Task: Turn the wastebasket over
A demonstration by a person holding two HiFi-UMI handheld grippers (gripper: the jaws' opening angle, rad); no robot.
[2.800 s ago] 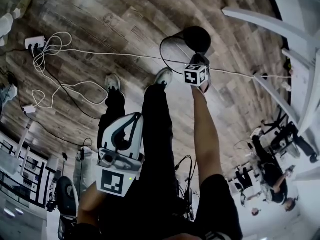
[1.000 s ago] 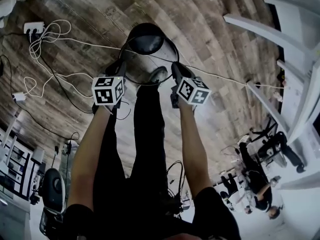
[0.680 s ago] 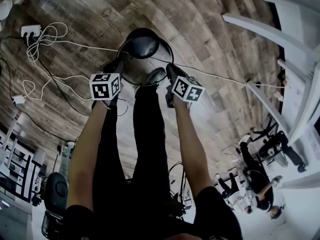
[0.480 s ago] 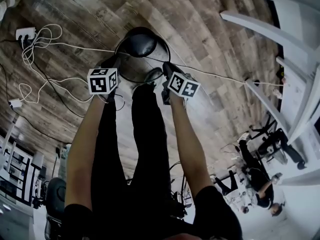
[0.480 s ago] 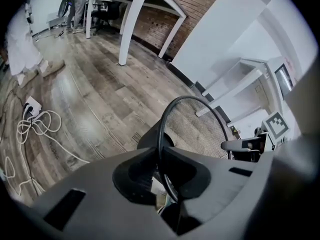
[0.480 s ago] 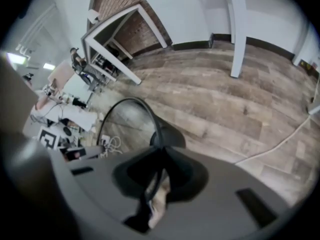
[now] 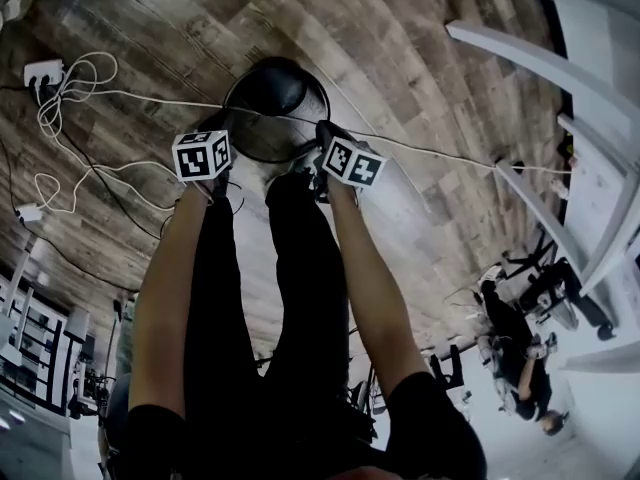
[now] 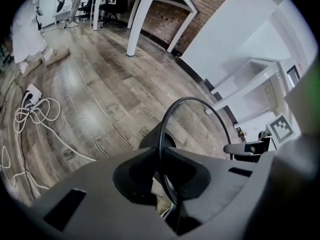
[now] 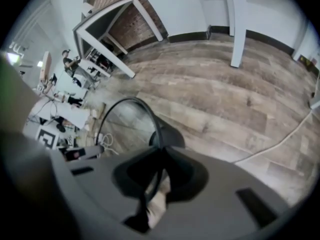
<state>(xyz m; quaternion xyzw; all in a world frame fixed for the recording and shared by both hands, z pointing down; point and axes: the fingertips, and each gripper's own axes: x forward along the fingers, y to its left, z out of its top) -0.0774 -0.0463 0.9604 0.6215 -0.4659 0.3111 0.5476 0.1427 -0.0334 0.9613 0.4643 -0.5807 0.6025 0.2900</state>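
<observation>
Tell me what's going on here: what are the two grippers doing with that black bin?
A person standing on a wood floor holds a black mesh wastebasket by its rim with both grippers. The left gripper has just been closing its jaws, which clamp the rim's wire. The right gripper is shut on the opposite side of the rim. The basket's mouth faces up, base toward the floor. Whether the base touches the floor cannot be told.

No legible text, brand name, number or label appears in any view. The only printed signs are black-and-white square markers, which carry patterns and no letters. In the head view they stand on the left marker cube [image 7: 203,155] and the right marker cube [image 7: 352,161].
</observation>
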